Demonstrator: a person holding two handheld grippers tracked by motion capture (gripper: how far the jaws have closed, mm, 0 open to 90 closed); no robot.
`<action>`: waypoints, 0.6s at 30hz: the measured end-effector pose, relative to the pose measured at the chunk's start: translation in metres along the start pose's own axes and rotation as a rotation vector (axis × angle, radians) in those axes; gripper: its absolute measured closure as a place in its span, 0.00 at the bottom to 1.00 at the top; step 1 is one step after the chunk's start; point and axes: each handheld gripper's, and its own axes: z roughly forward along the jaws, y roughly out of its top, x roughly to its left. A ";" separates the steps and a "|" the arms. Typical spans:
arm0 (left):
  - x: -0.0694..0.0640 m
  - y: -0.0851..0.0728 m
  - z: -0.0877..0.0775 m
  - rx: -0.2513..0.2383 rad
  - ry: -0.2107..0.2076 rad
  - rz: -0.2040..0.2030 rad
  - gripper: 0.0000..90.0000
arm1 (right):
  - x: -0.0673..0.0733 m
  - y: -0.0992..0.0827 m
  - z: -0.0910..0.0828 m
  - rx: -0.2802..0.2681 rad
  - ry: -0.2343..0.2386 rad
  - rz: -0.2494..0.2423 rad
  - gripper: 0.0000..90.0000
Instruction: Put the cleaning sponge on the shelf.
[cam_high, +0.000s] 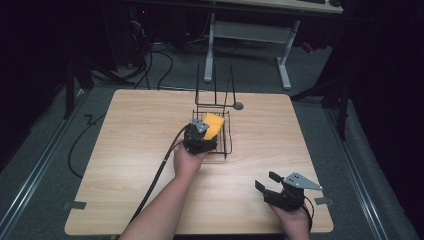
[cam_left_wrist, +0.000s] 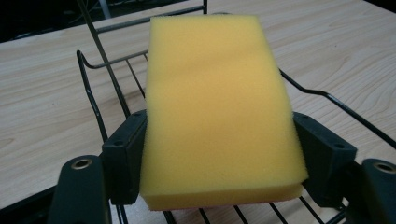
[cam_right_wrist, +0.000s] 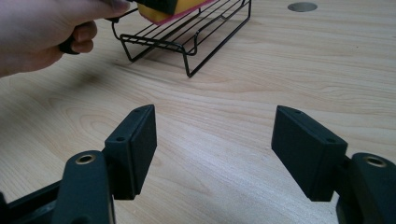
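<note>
Left gripper (cam_left_wrist: 219, 154) reaches forward, jaws clamping the yellow sponge (cam_left_wrist: 217, 107) over the wire rack (cam_high: 226, 131); right gripper (cam_right_wrist: 215, 149) rests low, jaws spread.

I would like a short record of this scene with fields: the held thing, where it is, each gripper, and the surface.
held thing: yellow sponge
where it is: over the black wire rack; contact with the wires cannot be told
left gripper: shut on the sponge, one pad on each side
right gripper: open, nothing between the jaws, near the table's front right part
surface: light wooden table
</note>
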 end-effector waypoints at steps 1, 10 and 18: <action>-0.001 0.000 0.001 0.002 -0.001 0.001 0.32 | 0.000 0.000 0.000 0.000 0.000 0.000 0.35; -0.005 -0.003 0.007 0.023 -0.001 -0.002 0.32 | 0.000 0.000 0.000 0.001 0.001 -0.004 0.35; -0.008 -0.003 0.008 0.027 0.011 0.018 0.31 | 0.001 0.000 0.001 0.005 0.002 -0.003 0.35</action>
